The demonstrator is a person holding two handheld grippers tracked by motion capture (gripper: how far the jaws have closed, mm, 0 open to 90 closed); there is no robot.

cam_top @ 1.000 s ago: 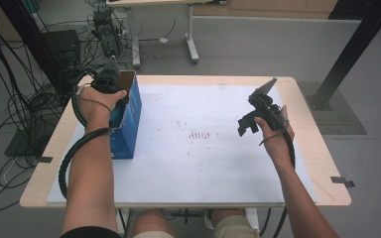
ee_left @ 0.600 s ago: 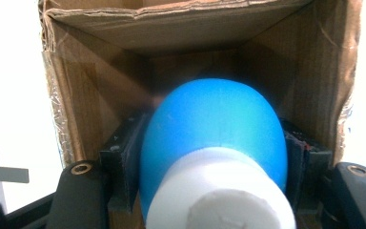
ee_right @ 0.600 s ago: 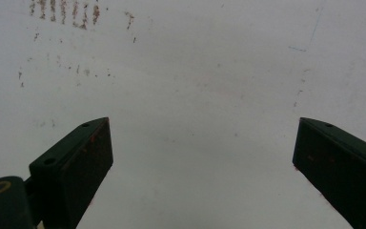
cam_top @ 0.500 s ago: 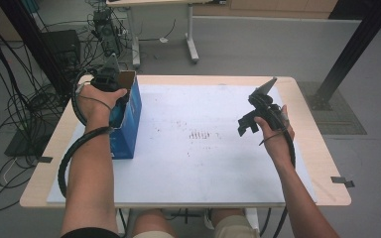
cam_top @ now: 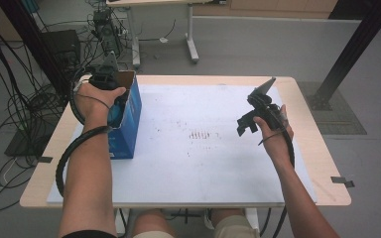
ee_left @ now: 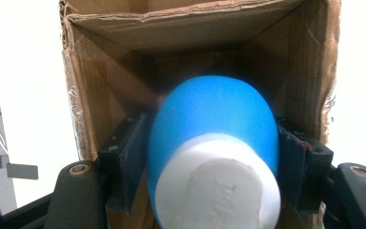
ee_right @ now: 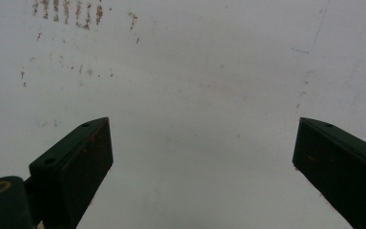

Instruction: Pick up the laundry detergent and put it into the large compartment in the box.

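A blue cardboard box (cam_top: pixel 129 116) with an open top stands near the table's left edge. My left gripper (cam_top: pixel 115 105) reaches down into it. In the left gripper view its jaws (ee_left: pixel 214 148) sit inside the brown box walls (ee_left: pixel 100 90), with the pads against both sides of a rounded blue object with a white end (ee_left: pixel 214 138). These jaws have just been opening slightly, the object still between them. My right gripper (cam_top: pixel 245 124) hovers over the white mat on the right, open, with nothing between its jaws (ee_right: pixel 202 143).
A white mat (cam_top: pixel 203 163) covers the wooden table (cam_top: pixel 322 163), with small brown stains (cam_top: pixel 203 135) at its middle. Cables and black equipment (cam_top: pixel 54 54) crowd the floor at the left. Another table's legs (cam_top: pixel 191 34) stand behind, and a black post (cam_top: pixel 357 44) rises at the right.
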